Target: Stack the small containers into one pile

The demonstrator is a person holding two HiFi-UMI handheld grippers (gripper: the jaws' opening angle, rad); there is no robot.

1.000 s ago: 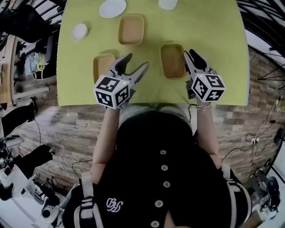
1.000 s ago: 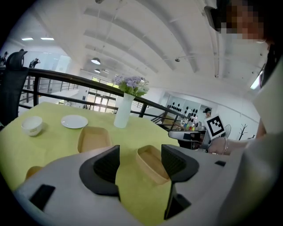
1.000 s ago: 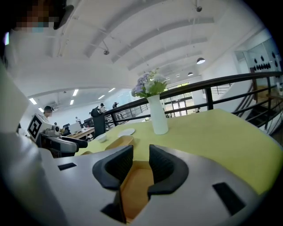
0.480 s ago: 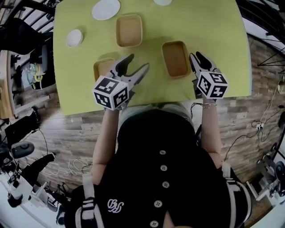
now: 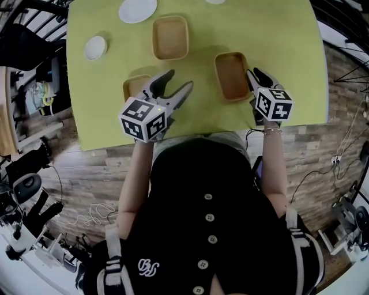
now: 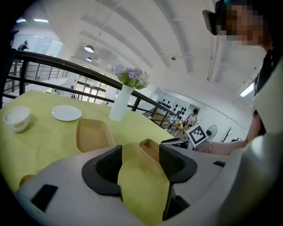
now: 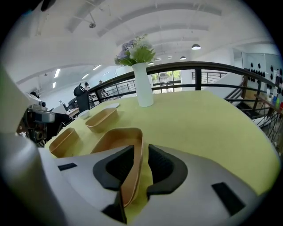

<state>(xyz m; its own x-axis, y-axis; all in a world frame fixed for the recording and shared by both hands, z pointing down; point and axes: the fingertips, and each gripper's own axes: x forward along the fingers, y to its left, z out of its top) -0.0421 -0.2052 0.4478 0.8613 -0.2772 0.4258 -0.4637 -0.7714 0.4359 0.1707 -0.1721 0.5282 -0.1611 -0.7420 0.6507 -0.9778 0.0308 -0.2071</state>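
Three tan oblong containers lie apart on the green tablecloth: a far one (image 5: 170,37), a right one (image 5: 232,76) and a left one (image 5: 134,86), partly hidden under my left gripper. My left gripper (image 5: 177,82) hovers over bare cloth between the left and right containers; its jaws have just been closing a little and stand wide, with nothing between them. My right gripper (image 5: 254,75) straddles the right wall of the right container (image 7: 116,141), one jaw inside and one outside. Its jaws have just been closing, and a thin gap still shows beside the wall.
A white plate (image 5: 137,10) and a small white bowl (image 5: 95,47) sit at the far left. A white vase of flowers (image 7: 144,90) stands at the table's far side. The table's near edge (image 5: 196,131) runs just under both grippers, against the person's body.
My right gripper has sunk toward the table and now has the right container's wall between its jaws. The left gripper has stayed about where it was.
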